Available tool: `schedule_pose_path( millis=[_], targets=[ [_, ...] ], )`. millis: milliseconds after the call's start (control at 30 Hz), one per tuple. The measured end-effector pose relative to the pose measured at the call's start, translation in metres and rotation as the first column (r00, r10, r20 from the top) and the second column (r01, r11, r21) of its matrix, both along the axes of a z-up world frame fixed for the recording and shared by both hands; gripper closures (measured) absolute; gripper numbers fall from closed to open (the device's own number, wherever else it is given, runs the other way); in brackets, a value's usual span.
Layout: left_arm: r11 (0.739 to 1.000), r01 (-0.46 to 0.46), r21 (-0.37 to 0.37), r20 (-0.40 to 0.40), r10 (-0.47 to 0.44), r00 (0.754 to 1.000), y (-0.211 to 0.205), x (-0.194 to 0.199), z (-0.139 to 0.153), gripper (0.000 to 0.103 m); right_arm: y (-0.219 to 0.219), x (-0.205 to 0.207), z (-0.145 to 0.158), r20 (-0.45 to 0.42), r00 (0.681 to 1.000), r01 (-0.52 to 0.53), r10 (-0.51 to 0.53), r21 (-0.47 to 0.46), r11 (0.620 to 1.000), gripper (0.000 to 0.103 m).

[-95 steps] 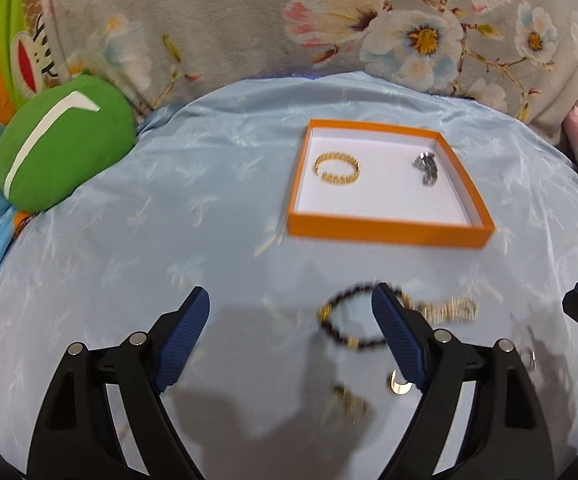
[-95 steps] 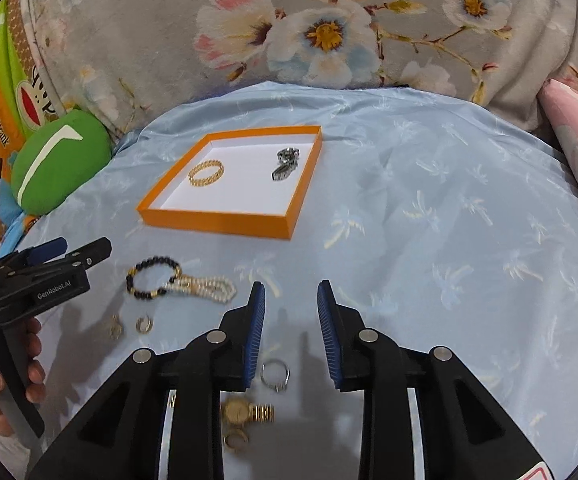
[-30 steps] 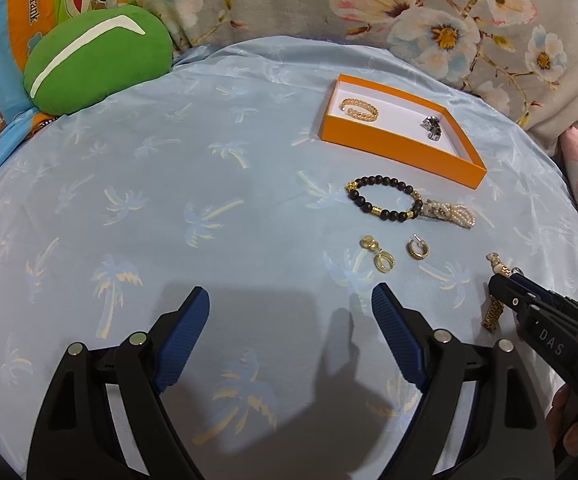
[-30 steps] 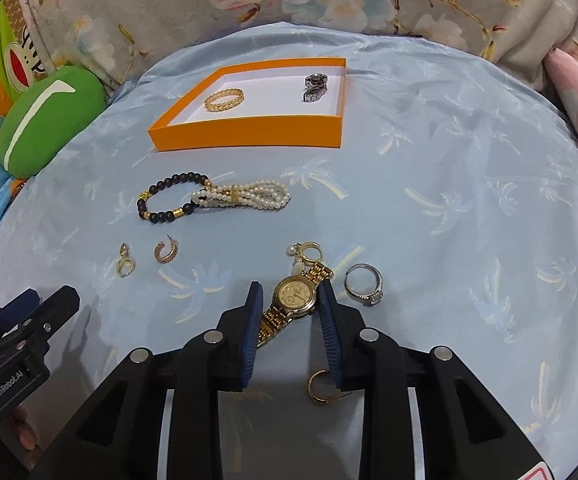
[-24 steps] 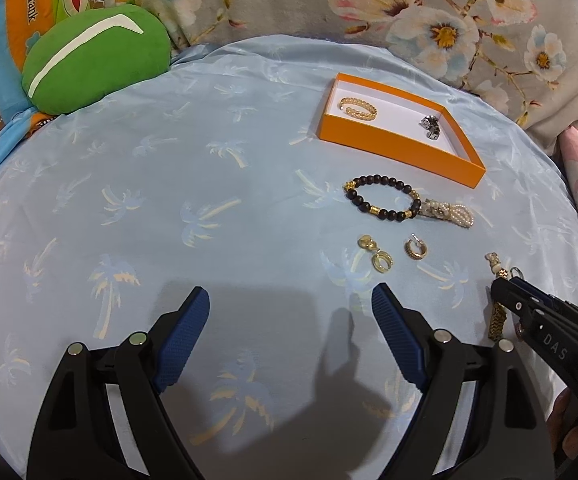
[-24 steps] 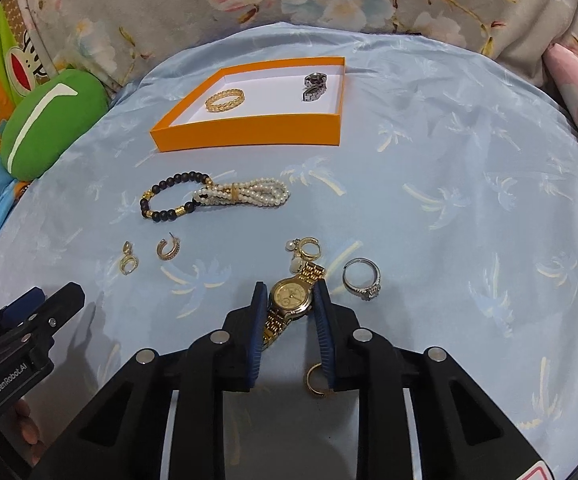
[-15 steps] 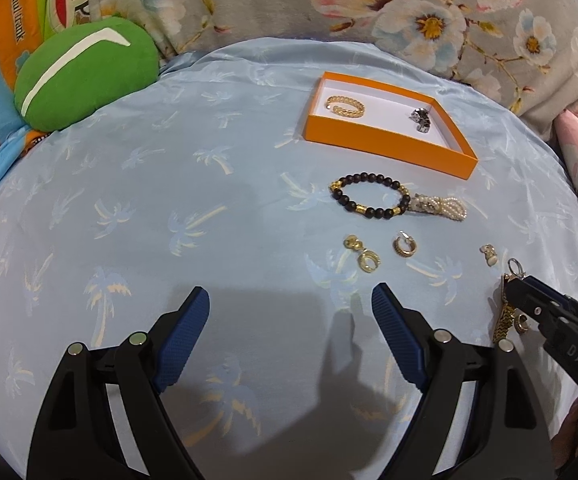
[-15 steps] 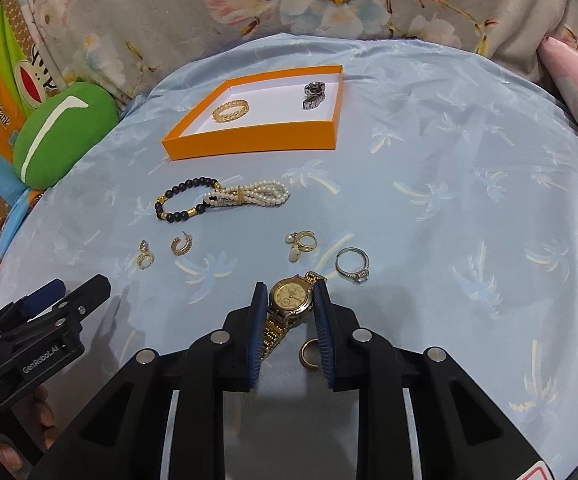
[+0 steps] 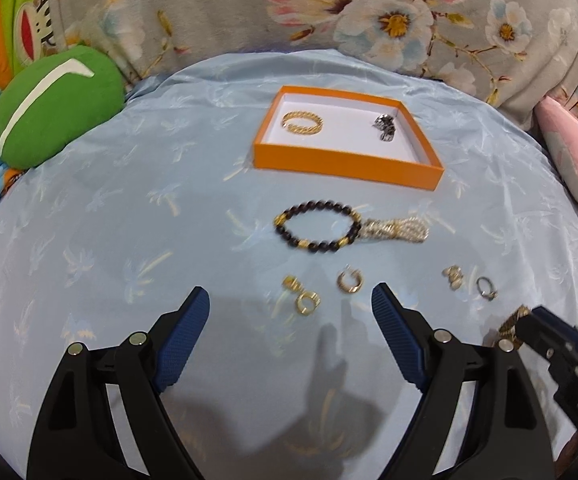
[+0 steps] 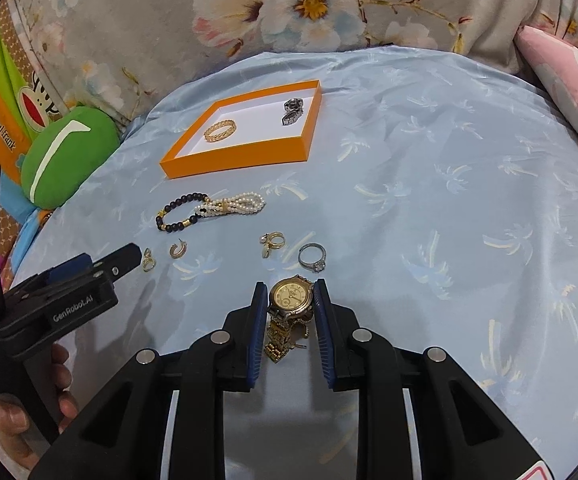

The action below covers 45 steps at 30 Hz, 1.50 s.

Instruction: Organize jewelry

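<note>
My right gripper [image 10: 289, 300] is shut on a gold watch [image 10: 291, 299] and holds it above the blue cloth, its strap hanging down. An orange tray [image 10: 249, 156] at the back holds a gold bangle [image 10: 219, 130] and a silver piece [image 10: 292, 111]. On the cloth lie a black bead bracelet [image 10: 179, 212], a pearl bracelet [image 10: 235, 205], gold earrings [image 10: 177, 250] and a silver ring [image 10: 312, 258]. My left gripper [image 9: 289, 312] is open and empty, just short of the gold earrings [image 9: 305, 300]. The tray also shows in the left wrist view [image 9: 345, 166].
A green cushion [image 10: 67, 156] lies at the left edge of the round table. A pink pillow [image 10: 565, 80] sits at the right. Floral fabric [image 10: 289, 8] rises behind the table. A small gold hoop [image 10: 301, 330] lies under the watch.
My right gripper has closed on the gold watch and lifted it off the cloth. My left gripper has moved forward toward the earrings and stays open.
</note>
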State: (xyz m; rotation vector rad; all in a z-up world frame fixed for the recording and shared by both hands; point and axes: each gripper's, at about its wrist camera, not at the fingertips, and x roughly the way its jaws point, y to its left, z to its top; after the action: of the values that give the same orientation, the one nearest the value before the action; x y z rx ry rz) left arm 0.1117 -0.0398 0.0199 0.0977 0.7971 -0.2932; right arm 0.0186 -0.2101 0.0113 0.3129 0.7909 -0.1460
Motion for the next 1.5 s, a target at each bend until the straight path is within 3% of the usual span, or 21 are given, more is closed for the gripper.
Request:
schedule_pose_path(
  millis=[167, 367, 467, 633, 767, 800, 1100, 1200, 1300, 1500],
  targets=[
    [0.998, 0.064, -0.007, 0.003, -0.064, 0.998, -0.030, 0.019, 0.011, 0.023, -0.007, -0.005, -0.001, -0.006, 1.000, 0.006, -0.005, 0.011, 1.000, 0.081],
    [0.993, 0.114, 0.007, -0.045, -0.114, 0.992, -0.066, 0.041, 0.002, 0.039, -0.010, -0.006, -0.002, -0.004, 1.000, 0.002, -0.002, 0.015, 1.000, 0.081],
    [0.992, 0.125, 0.002, -0.075, -0.125, 0.989, -0.072, 0.046, -0.005, 0.051, -0.013, -0.007, -0.003, -0.005, 1.000, 0.003, -0.003, 0.021, 1.000, 0.081],
    [0.992, 0.120, -0.039, -0.135, -0.124, 0.983, -0.074, 0.056, -0.016, 0.081, -0.017, -0.005, -0.005, -0.008, 1.000, 0.005, -0.005, 0.027, 1.000, 0.081],
    [0.991, 0.121, -0.064, -0.132, -0.129, 0.983, -0.075, 0.059, -0.016, 0.089, -0.019, -0.003, -0.006, -0.009, 1.000, 0.007, -0.007, 0.034, 0.999, 0.081],
    [0.991, 0.121, -0.059, -0.125, -0.127, 0.984, -0.076, 0.058, -0.015, 0.103, -0.019, -0.003, -0.006, -0.008, 1.000, 0.006, -0.005, 0.035, 0.999, 0.081],
    [0.980, 0.183, -0.079, -0.079, -0.190, 0.979, -0.079, 0.046, 0.000, 0.103, -0.023, -0.002, -0.003, 0.008, 1.000, -0.003, 0.002, 0.038, 0.999, 0.081],
    [0.975, 0.218, -0.049, -0.050, -0.220, 0.974, -0.090, 0.045, 0.001, 0.100, -0.023, -0.002, -0.002, 0.009, 1.000, -0.004, 0.004, 0.039, 0.999, 0.081],
    [0.969, 0.244, -0.022, -0.063, -0.245, 0.967, -0.103, 0.052, -0.005, 0.090, -0.023, -0.002, -0.002, 0.011, 1.000, -0.005, 0.005, 0.038, 0.999, 0.081],
    [0.964, 0.263, 0.041, -0.076, -0.259, 0.963, -0.117, 0.060, -0.019, 0.090, -0.024, -0.002, -0.002, 0.009, 1.000, -0.007, 0.007, 0.043, 0.999, 0.081]
  ],
)
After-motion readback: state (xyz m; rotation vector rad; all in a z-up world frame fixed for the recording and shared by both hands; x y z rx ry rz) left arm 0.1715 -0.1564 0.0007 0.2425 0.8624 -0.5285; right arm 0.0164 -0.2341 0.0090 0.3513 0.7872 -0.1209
